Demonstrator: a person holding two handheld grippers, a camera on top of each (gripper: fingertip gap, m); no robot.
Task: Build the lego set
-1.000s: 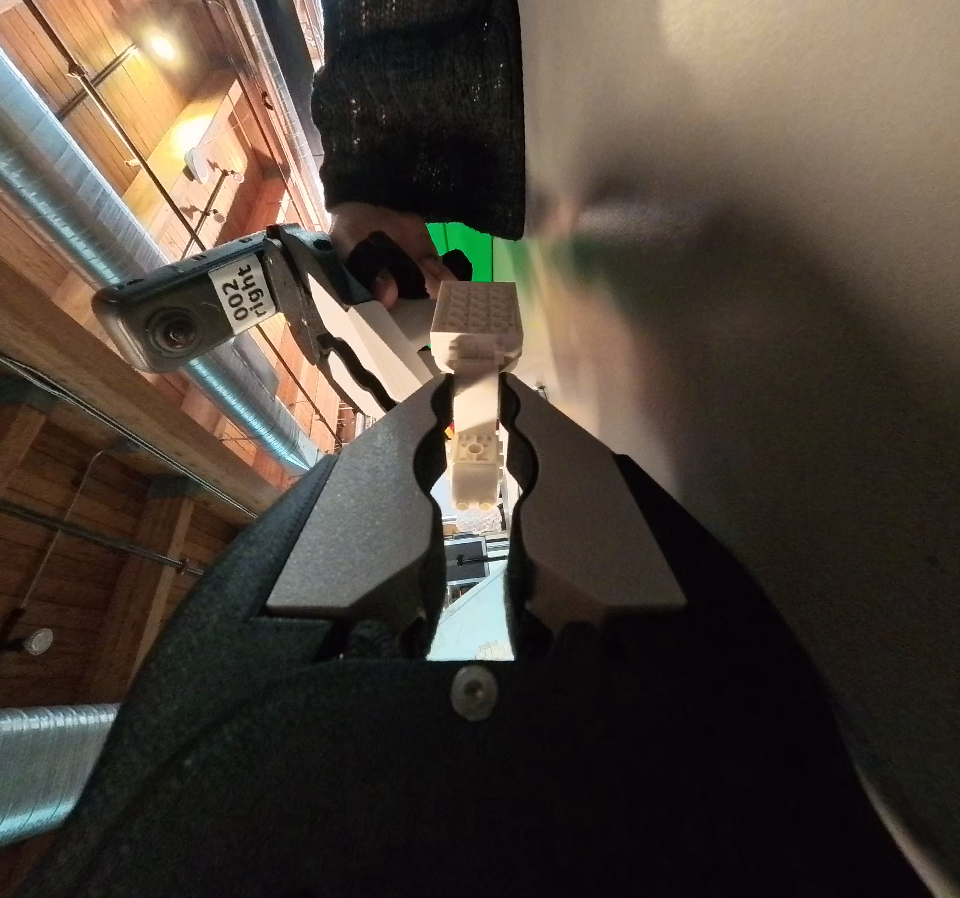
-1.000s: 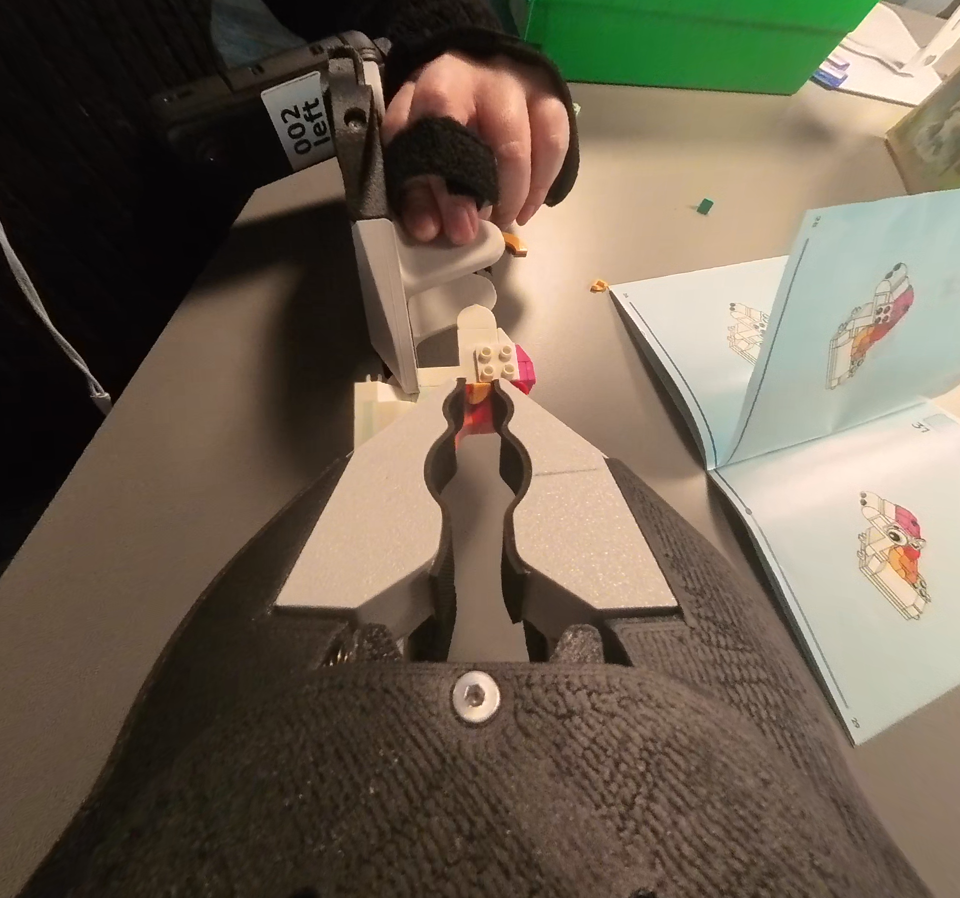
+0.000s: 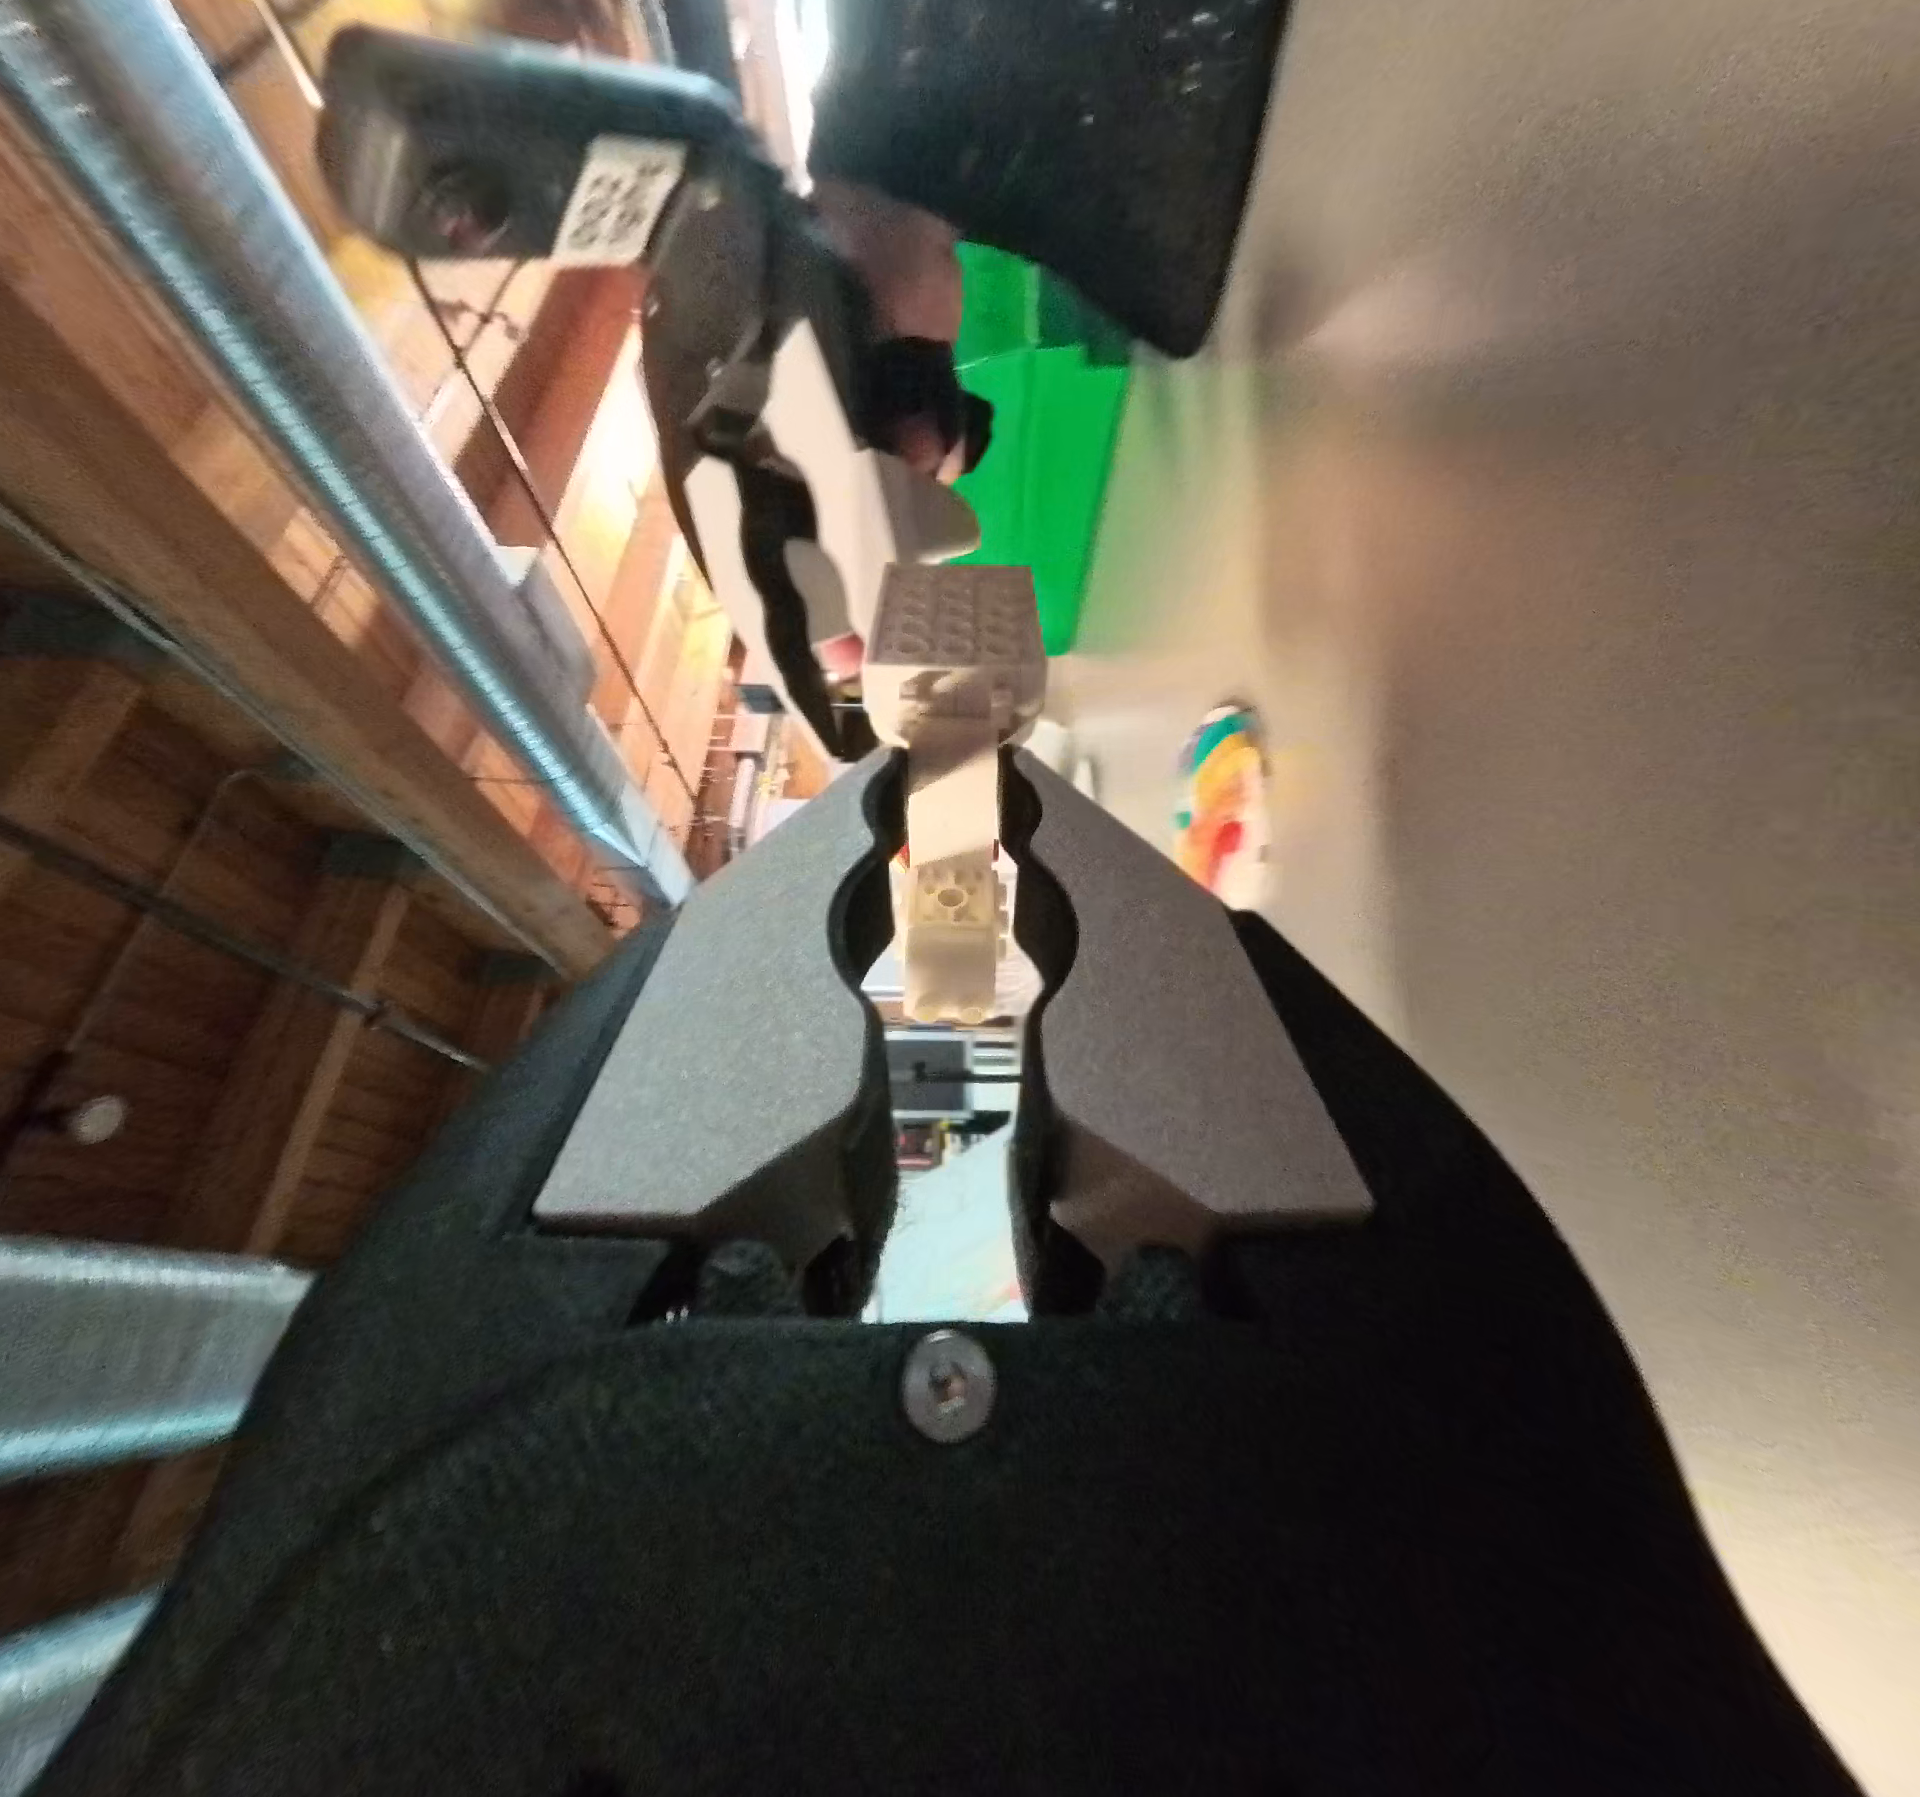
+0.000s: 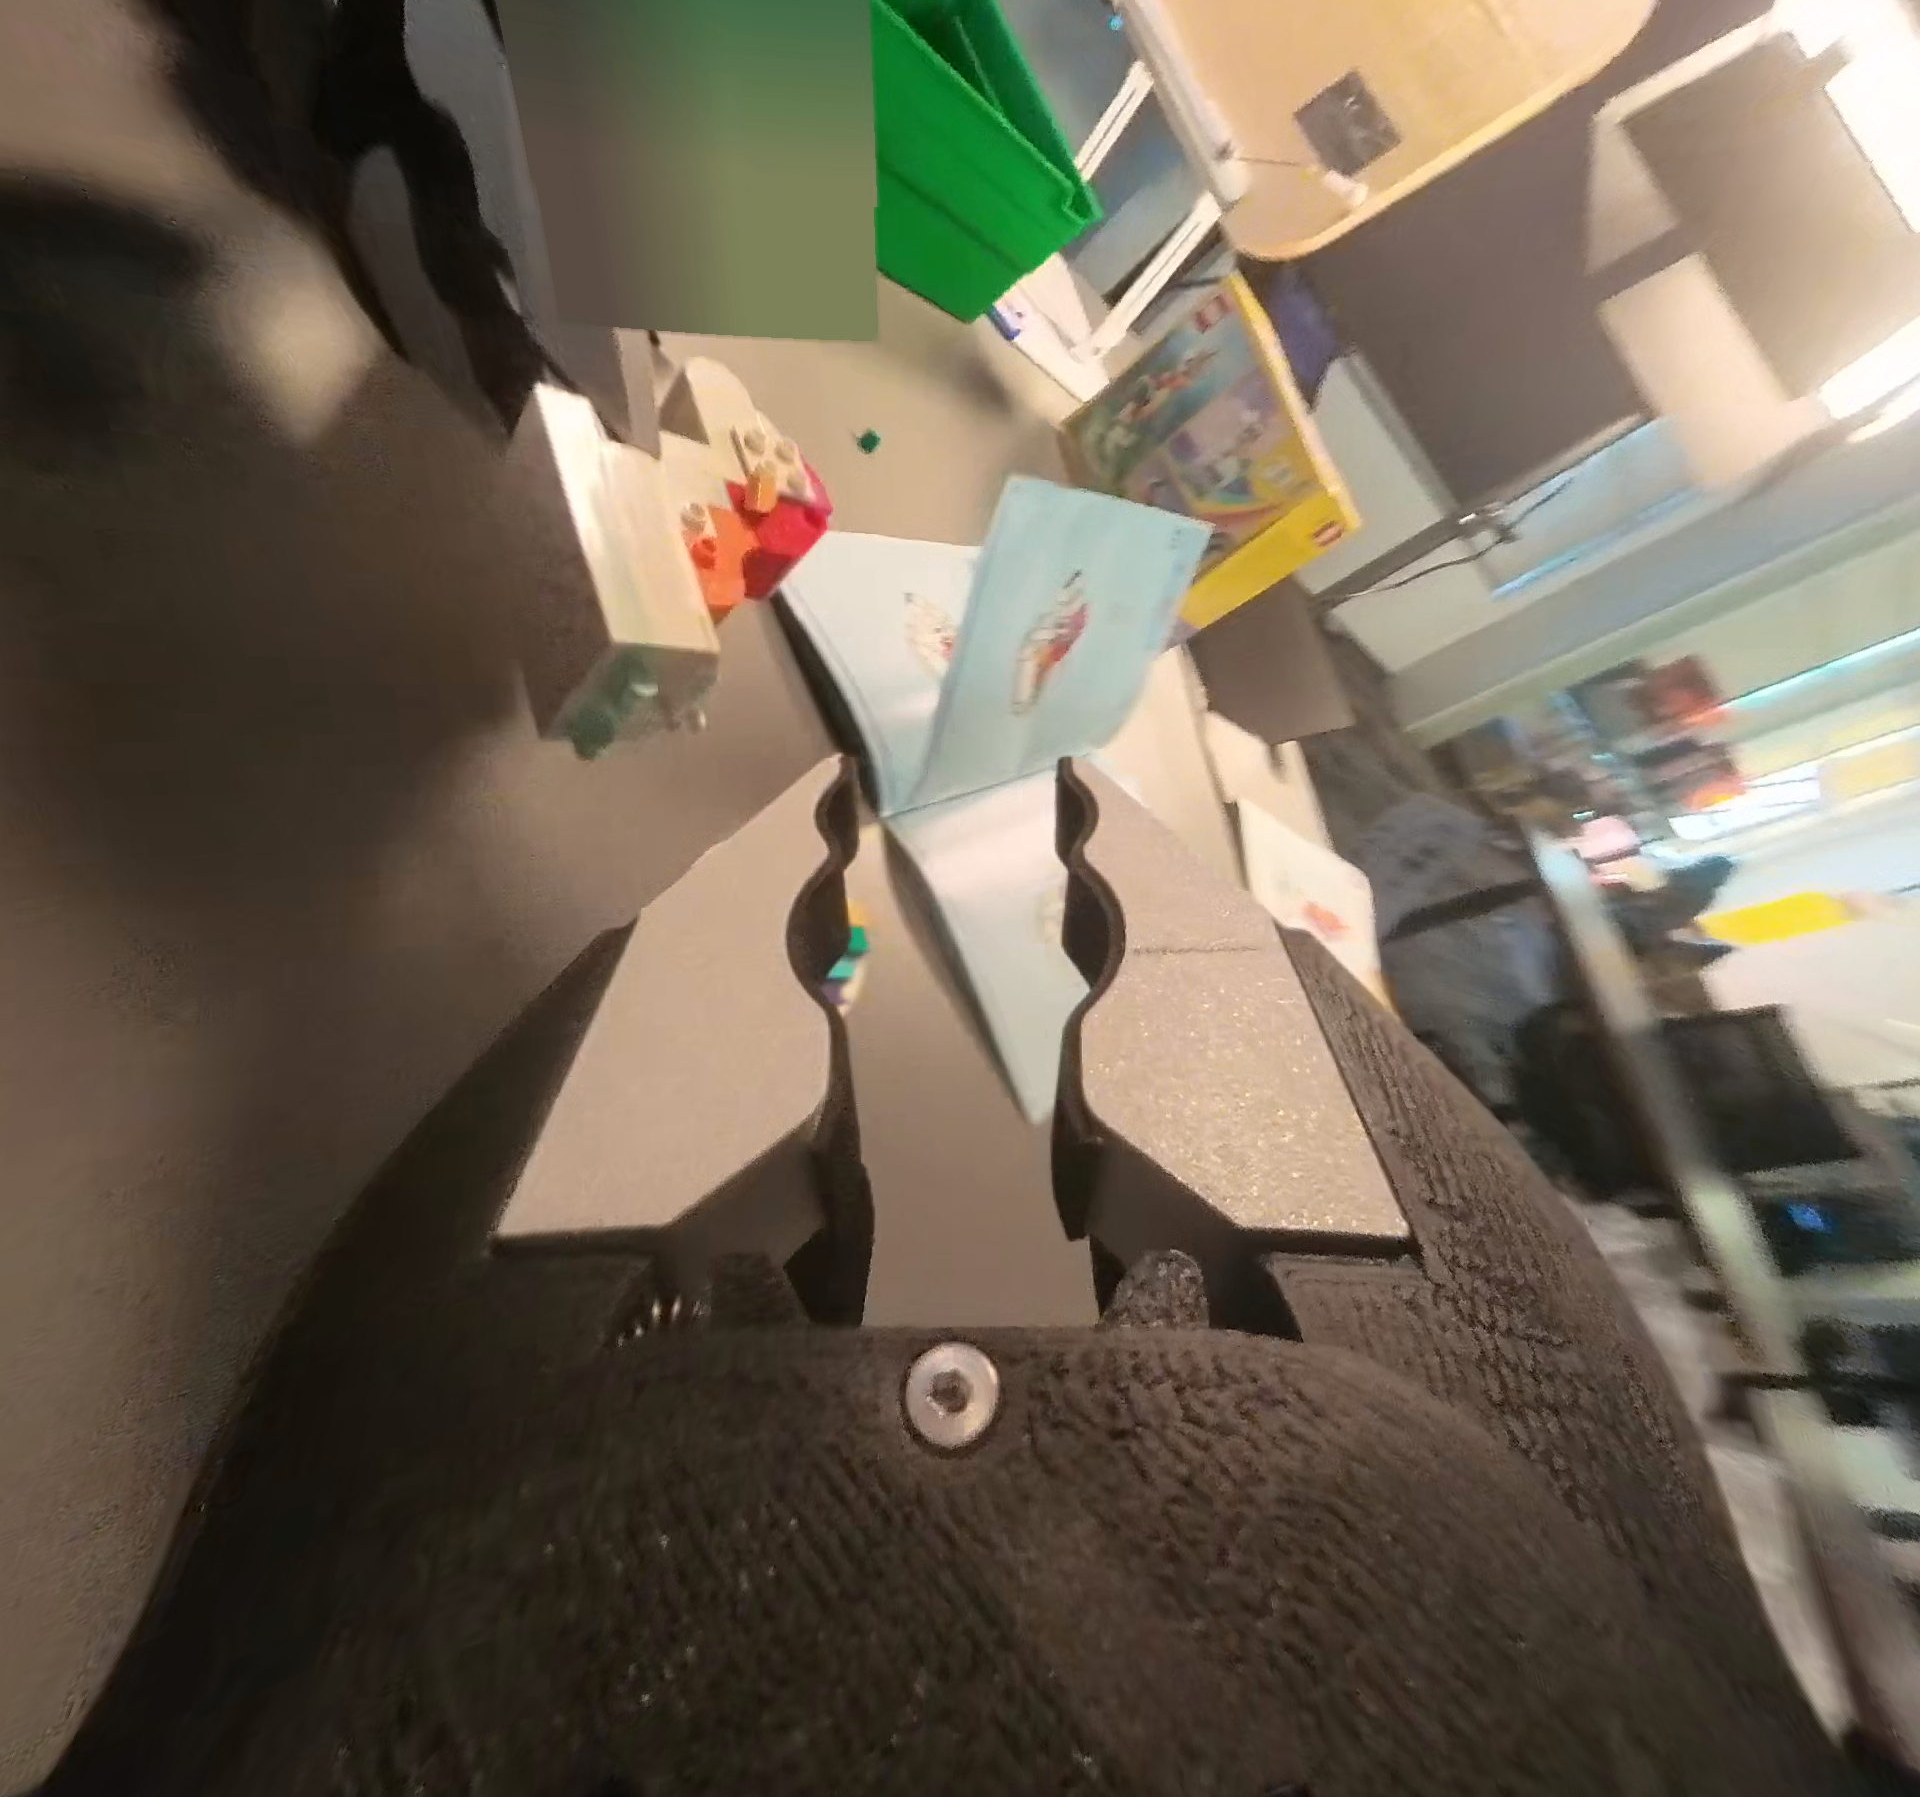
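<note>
Green bins (image 4: 966, 147) at the table's (image 4: 935, 397) far edge; silver ducts (image 3: 343, 459) under wooden ceiling; round pale tabletop (image 4: 1382, 33) beyond.

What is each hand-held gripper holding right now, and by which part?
Left hand-held gripper clamps the lego model by its narrow white section, wide studded plate beyond the tips. Right hand-held gripper is open, empty.

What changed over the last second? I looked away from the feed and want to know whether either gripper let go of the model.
The right gripper has let go: a second ago its fingertips were closed at the model's coloured bricks; now it has drawn back, open and empty, over the instruction booklet. The left gripper still clamps the white lego model. The green bins and the table stayed put.
</note>
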